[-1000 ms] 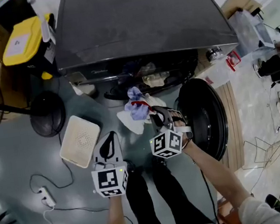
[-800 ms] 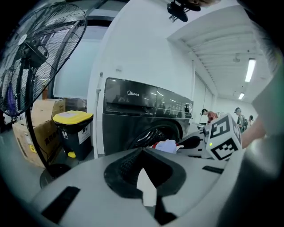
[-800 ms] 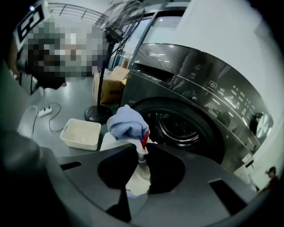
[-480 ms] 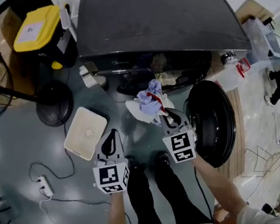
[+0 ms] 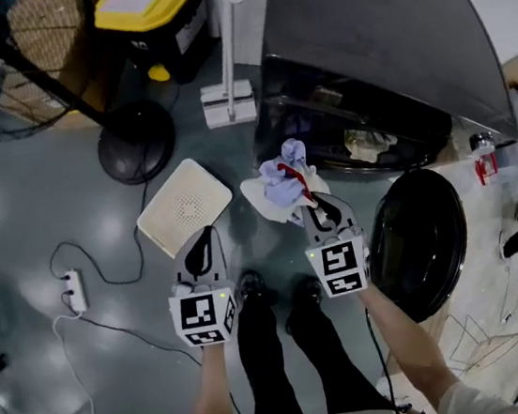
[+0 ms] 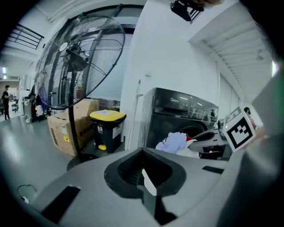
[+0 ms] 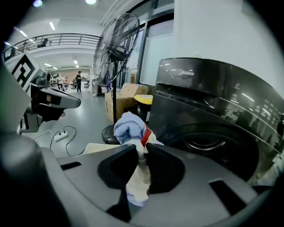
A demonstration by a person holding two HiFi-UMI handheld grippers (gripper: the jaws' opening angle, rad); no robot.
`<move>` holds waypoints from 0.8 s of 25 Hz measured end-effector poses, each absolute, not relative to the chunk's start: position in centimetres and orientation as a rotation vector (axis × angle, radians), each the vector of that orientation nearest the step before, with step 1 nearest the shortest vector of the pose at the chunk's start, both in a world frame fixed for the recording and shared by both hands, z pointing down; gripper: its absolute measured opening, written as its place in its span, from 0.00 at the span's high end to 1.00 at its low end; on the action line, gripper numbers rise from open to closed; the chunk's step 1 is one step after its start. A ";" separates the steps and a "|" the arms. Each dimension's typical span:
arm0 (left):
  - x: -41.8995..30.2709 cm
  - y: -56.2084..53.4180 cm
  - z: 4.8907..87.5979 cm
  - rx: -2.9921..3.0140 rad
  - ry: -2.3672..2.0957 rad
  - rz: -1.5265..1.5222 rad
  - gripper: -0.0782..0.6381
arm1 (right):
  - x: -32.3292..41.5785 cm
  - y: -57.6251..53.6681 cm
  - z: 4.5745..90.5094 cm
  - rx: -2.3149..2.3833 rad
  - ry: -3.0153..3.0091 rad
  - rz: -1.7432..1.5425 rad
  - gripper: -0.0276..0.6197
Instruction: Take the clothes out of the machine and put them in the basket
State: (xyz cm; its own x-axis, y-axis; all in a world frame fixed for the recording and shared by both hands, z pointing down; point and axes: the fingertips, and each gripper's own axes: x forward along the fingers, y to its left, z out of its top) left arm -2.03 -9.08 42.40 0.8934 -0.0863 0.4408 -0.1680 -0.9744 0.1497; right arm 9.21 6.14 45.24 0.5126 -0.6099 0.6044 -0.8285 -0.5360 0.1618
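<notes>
The dark washing machine (image 5: 381, 53) stands at the upper right with its round door (image 5: 420, 242) swung open; more laundry (image 5: 357, 146) shows in its opening. My right gripper (image 5: 313, 202) is shut on a bundle of white, light blue and red clothes (image 5: 284, 179), held in the air just right of the white basket (image 5: 188, 206) on the floor. The right gripper view shows the bundle (image 7: 131, 128) pinched between the jaws (image 7: 142, 162). My left gripper (image 5: 207, 232) hovers at the basket's near edge, jaws together, nothing in them. The left gripper view shows the bundle (image 6: 177, 142) ahead to the right.
A large floor fan's base (image 5: 137, 142) and a yellow-lidded bin (image 5: 152, 2) stand beyond the basket. A power strip (image 5: 73, 292) and its cable lie on the floor at the left. The person's shoes (image 5: 251, 292) are just behind the grippers.
Both grippers have swung left, away from the machine's opening. The clothes bundle has travelled with the right gripper and now hangs beside the basket.
</notes>
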 end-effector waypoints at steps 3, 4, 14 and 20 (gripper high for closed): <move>-4.1 -11.6 42.6 2.865 -0.272 0.653 0.86 | 7.6 2.5 45.7 2.286 -1.254 0.672 0.85; -4.8 -12.6 42.6 2.861 -0.301 0.648 0.87 | 7.1 1.0 45.8 2.270 -1.280 0.667 0.85; -13.6 -20.6 45.2 2.767 -0.617 0.645 0.87 | 1.4 -11.6 49.6 2.057 -1.518 0.618 0.85; -17.9 -23.9 47.3 2.706 -0.715 0.651 0.87 | -2.1 -17.6 51.2 1.977 -1.604 0.595 0.85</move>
State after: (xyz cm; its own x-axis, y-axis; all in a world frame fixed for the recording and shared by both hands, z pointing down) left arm -17.89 -23.91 47.34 0.7776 -0.4002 0.4850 -0.5202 -0.8428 0.1385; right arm -2.12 -17.57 51.23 0.2016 -0.7506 0.6292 -0.9794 -0.1624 0.1200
